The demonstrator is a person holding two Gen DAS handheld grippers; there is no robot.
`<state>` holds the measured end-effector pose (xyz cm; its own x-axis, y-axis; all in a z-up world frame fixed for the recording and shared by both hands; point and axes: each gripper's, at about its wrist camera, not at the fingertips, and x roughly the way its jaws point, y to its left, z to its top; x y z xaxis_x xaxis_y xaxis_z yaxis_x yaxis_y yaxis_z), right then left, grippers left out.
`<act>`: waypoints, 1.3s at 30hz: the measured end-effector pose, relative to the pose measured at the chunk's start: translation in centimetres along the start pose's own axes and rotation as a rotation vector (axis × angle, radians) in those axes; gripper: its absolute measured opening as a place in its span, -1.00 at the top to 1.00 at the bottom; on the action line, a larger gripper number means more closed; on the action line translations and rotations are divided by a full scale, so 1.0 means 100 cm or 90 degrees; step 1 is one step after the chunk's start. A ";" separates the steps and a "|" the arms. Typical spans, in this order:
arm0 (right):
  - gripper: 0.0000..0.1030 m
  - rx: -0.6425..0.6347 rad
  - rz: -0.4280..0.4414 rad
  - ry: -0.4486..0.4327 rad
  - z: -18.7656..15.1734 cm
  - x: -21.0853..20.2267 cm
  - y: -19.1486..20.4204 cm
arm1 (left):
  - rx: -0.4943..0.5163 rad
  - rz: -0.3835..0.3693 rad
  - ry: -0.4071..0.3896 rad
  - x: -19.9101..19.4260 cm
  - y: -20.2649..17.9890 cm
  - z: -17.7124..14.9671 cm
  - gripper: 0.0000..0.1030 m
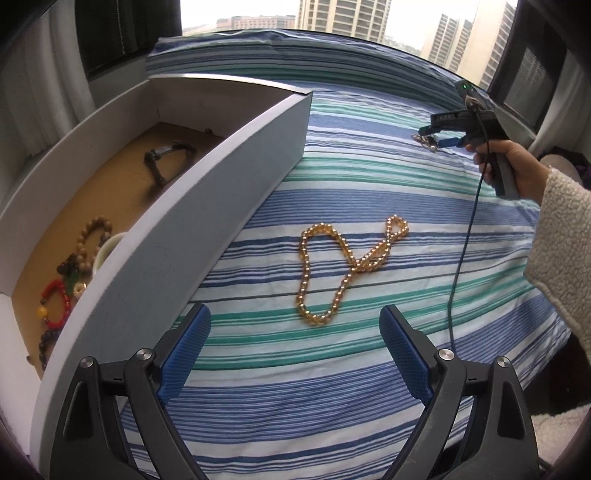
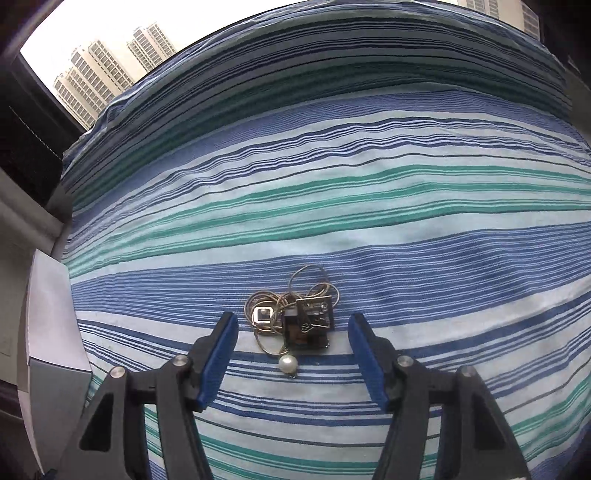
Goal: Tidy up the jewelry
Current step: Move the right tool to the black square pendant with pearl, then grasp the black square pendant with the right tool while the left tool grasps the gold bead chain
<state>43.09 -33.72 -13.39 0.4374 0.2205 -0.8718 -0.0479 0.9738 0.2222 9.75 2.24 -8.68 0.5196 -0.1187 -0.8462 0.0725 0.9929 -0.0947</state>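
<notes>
A gold bead necklace [image 1: 343, 266] lies looped on the striped bedspread [image 1: 369, 177]. My left gripper [image 1: 295, 317] is open just short of it, empty. A grey box [image 1: 207, 221] on the left holds several bead bracelets [image 1: 74, 269] and a dark bracelet [image 1: 166, 162]. My right gripper [image 2: 291, 325] is open, its fingers on either side of a tangled chain with square pendants and a pearl [image 2: 295, 321] on the bedspread [image 2: 332, 184]. The right gripper [image 1: 439, 134] also shows far right in the left wrist view, over the tangle [image 1: 426, 142].
The box's tall near wall stands between my left gripper and the box's inside. A cable [image 1: 465, 240] hangs from the right gripper across the bed. The window [image 1: 332, 14] lies beyond the bed's far edge. A grey box corner [image 2: 51, 332] shows at the left.
</notes>
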 end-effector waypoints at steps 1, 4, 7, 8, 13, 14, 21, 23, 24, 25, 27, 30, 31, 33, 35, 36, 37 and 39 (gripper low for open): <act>-0.22 -0.018 -0.021 -0.009 -0.002 0.003 0.008 | -0.004 -0.001 0.000 0.000 0.001 -0.002 -0.81; 0.39 -0.034 -0.057 -0.028 -0.007 0.005 0.017 | -0.007 0.006 -0.003 0.000 0.004 -0.007 -0.81; 0.39 -0.022 -0.019 -0.037 -0.016 -0.012 0.017 | -0.010 0.011 -0.003 -0.001 0.006 -0.013 -0.81; 0.39 -0.028 -0.008 -0.040 -0.022 -0.021 0.017 | -0.014 0.010 -0.001 0.000 0.007 -0.015 -0.81; 0.39 -0.074 0.047 -0.025 -0.075 -0.079 0.018 | -0.022 0.005 0.007 0.006 0.010 -0.020 -0.81; 0.39 -0.088 0.054 -0.017 -0.089 -0.089 0.020 | -0.022 0.004 0.009 0.008 0.010 -0.020 -0.81; 0.39 -0.111 0.060 0.044 -0.210 -0.137 0.020 | 0.003 -0.003 0.019 0.013 0.006 -0.021 -0.81; 0.39 -0.099 0.048 0.038 -0.238 -0.141 0.019 | 0.009 -0.025 0.014 0.011 0.007 -0.017 -0.81; 0.38 -0.098 0.035 0.033 -0.248 -0.142 0.017 | 0.015 -0.038 0.009 0.011 0.007 -0.015 -0.81; 0.36 -0.096 0.025 0.028 -0.256 -0.141 0.016 | 0.027 -0.053 0.006 0.011 0.005 -0.012 -0.81; 0.33 -0.084 0.010 0.020 -0.266 -0.139 0.011 | 0.058 -0.068 0.011 0.016 -0.004 -0.006 -0.81; 0.13 -0.039 0.009 0.011 -0.269 -0.137 0.000 | 0.099 -0.111 0.017 0.031 -0.026 0.006 -0.79; 0.13 -0.021 0.017 0.003 -0.268 -0.139 -0.006 | 0.113 -0.118 0.020 0.039 -0.035 0.010 -0.75; 0.13 0.010 0.028 -0.013 -0.270 -0.146 -0.013 | 0.157 -0.118 0.020 0.053 -0.057 0.018 -0.62; 0.12 0.026 0.033 -0.022 -0.273 -0.152 -0.017 | 0.200 -0.112 0.022 0.066 -0.077 0.024 -0.55; 0.12 0.030 0.032 -0.026 -0.274 -0.156 -0.019 | 0.220 -0.110 0.021 0.073 -0.085 0.027 -0.53; 0.12 0.032 0.030 -0.030 -0.276 -0.160 -0.021 | 0.238 -0.105 0.019 0.079 -0.092 0.029 -0.48; 0.12 0.035 0.027 -0.041 -0.279 -0.170 -0.024 | 0.269 -0.089 0.030 0.093 -0.104 0.031 -0.43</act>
<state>10.75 -38.26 -11.31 0.4923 0.2563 -0.8318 -0.0197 0.9587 0.2838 16.50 -9.20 -13.98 0.4419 -0.2410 -0.8641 0.4863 0.8738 0.0050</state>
